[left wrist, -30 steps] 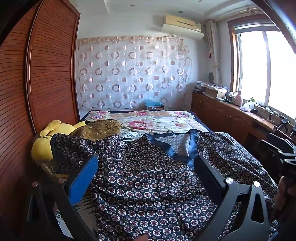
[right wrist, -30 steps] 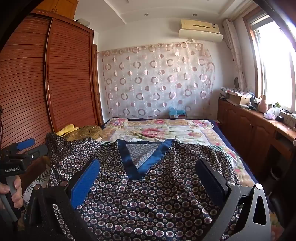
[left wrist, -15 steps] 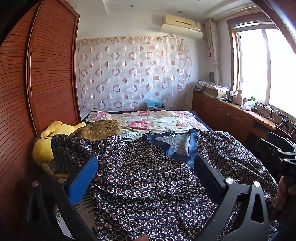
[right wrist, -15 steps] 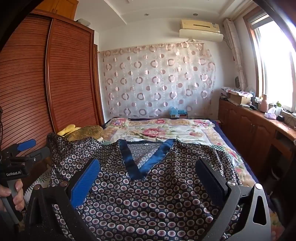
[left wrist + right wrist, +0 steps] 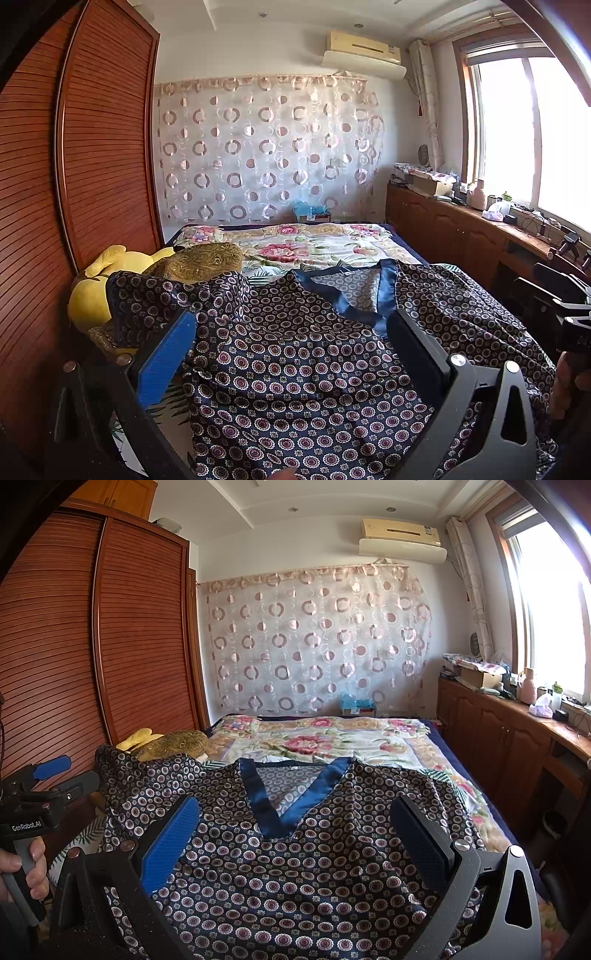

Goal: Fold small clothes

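Note:
A dark navy top with a purple circle print and a blue satin V-neck (image 5: 295,369) (image 5: 306,860) lies spread on the bed, neckline towards the far end. Its left sleeve drapes over the pillow at the left. My left gripper (image 5: 291,339) is open, its jaws wide apart above the garment's left half. My right gripper (image 5: 295,827) is open, its jaws wide apart above the chest below the V-neck. Neither holds cloth. Each gripper's body shows in the other's view: the right (image 5: 565,317) and the left (image 5: 40,797).
The bed has a floral quilt (image 5: 306,247) beyond the garment. A yellow plush toy (image 5: 92,291) and a gold patterned pillow (image 5: 199,258) lie at the left by the wooden wardrobe (image 5: 92,158). A low wooden cabinet (image 5: 495,731) with clutter runs along the right under the window.
Both grippers stay open over the garment. The views shift only very slightly; the garment has not moved.

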Motion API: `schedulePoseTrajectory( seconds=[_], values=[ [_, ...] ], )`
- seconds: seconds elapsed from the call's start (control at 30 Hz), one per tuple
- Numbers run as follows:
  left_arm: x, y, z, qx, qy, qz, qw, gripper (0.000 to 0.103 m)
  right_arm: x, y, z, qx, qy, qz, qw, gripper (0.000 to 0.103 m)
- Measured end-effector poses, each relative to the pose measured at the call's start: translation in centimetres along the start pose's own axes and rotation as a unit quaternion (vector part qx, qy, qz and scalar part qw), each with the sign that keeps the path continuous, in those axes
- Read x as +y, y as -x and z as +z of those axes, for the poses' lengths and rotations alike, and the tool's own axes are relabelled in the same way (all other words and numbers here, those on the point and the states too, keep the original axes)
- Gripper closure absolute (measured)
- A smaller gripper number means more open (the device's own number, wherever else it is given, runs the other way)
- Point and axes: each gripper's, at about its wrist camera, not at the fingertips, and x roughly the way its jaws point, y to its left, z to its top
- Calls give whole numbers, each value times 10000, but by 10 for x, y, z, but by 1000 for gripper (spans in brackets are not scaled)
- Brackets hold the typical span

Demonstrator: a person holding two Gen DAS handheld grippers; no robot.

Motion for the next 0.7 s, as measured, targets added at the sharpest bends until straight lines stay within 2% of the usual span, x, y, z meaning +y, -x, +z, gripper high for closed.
schedulePoseTrajectory(
  seconds=[0.7],
  values=[
    [0, 3, 2, 2, -14, 29, 10000, 0, 1, 1, -2, 6, -3, 23, 10000, 0]
  ],
)
